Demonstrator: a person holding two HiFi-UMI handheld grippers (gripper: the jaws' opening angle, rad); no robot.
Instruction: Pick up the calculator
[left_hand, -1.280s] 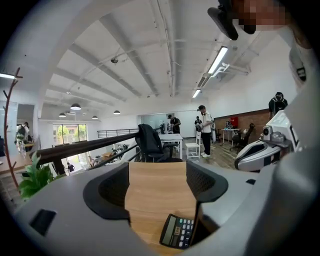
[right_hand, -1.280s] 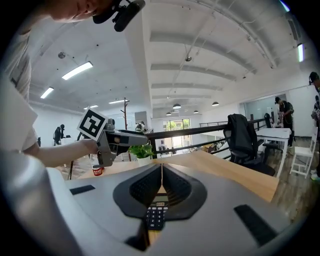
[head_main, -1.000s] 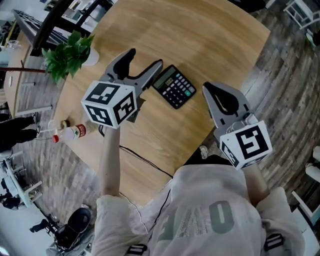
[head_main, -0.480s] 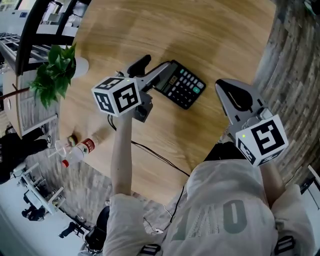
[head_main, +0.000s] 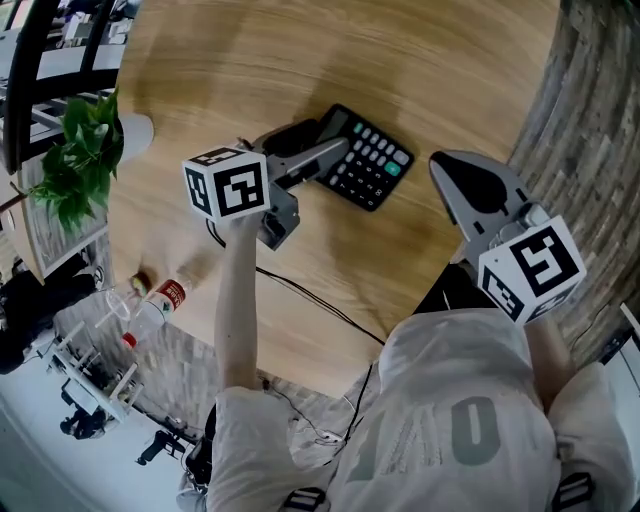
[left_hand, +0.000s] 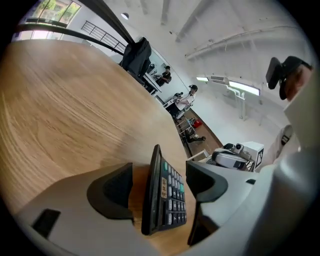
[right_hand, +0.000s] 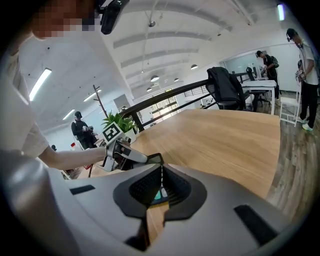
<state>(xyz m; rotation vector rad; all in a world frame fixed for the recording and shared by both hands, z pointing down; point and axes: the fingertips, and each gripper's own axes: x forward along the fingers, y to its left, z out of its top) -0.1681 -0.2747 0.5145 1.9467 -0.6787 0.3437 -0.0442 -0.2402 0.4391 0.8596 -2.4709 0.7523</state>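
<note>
The left claw (head_main: 322, 143) straddles one end of the black calculator (head_main: 368, 165), jaws apart with a gap on either side. The calculator lies flat on the wooden worktop (head_main: 400, 60). The right claw (head_main: 462, 180) hovers nearby, jaws together and empty.

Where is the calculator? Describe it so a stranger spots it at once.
Start at the wooden table, the biggest thing in the head view. Near its middle lies the calculator, one end between the open jaws of the left gripper. It is the only flat black slab there, with pale keys and one green one; the plant stands far off to the left.
</note>
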